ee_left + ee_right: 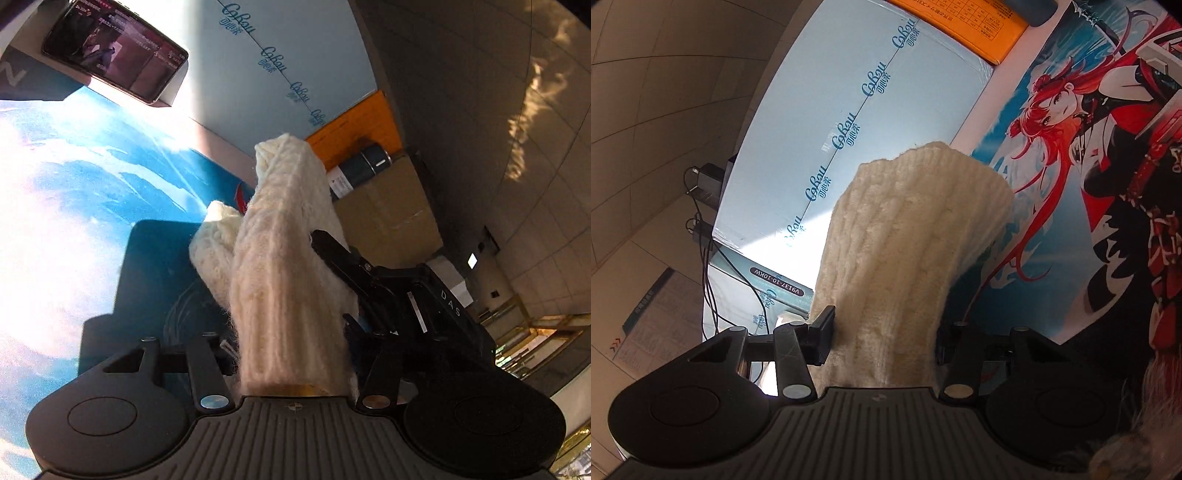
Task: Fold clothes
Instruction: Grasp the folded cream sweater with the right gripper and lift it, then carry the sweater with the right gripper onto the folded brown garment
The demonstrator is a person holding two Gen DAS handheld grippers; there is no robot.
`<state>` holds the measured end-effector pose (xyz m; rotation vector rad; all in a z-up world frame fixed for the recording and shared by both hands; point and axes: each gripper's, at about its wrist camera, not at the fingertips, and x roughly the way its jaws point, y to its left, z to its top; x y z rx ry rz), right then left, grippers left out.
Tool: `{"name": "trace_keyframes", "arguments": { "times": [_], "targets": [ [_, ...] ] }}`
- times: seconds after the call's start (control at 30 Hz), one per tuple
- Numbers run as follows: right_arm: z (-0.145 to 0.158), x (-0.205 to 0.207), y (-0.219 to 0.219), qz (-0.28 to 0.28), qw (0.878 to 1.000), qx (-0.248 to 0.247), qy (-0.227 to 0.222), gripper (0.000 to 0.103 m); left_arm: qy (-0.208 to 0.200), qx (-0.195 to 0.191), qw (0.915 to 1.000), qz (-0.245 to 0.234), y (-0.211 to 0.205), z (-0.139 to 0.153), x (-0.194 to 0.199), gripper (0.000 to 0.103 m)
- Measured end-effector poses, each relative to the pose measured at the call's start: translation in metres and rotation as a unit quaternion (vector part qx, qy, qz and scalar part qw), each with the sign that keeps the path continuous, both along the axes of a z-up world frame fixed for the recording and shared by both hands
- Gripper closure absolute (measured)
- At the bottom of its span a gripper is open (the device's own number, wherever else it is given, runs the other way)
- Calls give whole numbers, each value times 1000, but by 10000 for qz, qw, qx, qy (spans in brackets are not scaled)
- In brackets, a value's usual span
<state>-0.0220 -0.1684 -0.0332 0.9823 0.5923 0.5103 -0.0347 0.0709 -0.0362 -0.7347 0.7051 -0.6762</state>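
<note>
A: Crowding the far side, a pale blue carton (886,122) and an orange box (354,129) hem the mat (74,177).

B: Each tilted gripper, left gripper (291,354) and right gripper (882,343), pinches the cream knit sweater (901,243), bunched near the cameras.

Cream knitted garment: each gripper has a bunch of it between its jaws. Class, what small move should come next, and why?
Probably draw both grippers apart to spread the cream knitted garment. It hangs bunched in the left gripper and the right gripper, too crumpled to fold.
</note>
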Motion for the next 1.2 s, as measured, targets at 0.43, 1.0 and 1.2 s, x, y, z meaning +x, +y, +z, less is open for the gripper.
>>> {"name": "trace_keyframes", "arguments": {
  "times": [0.43, 1.0, 1.2],
  "targets": [
    [16, -11, -110, -1572, 9841, 647, -508, 65, -774, 666, 9922, -717, -101, 44, 37, 43],
    [24, 19, -257, -4081, 9035, 867, -978, 67, -1710, 1344, 9683, -1225, -267, 68, 116, 53],
    [2, 30, -281, -4625, 8812, 628, -756, 67, -1360, 1444, 9724, -1229, -295, 42, 139, 53]
  ]
}}
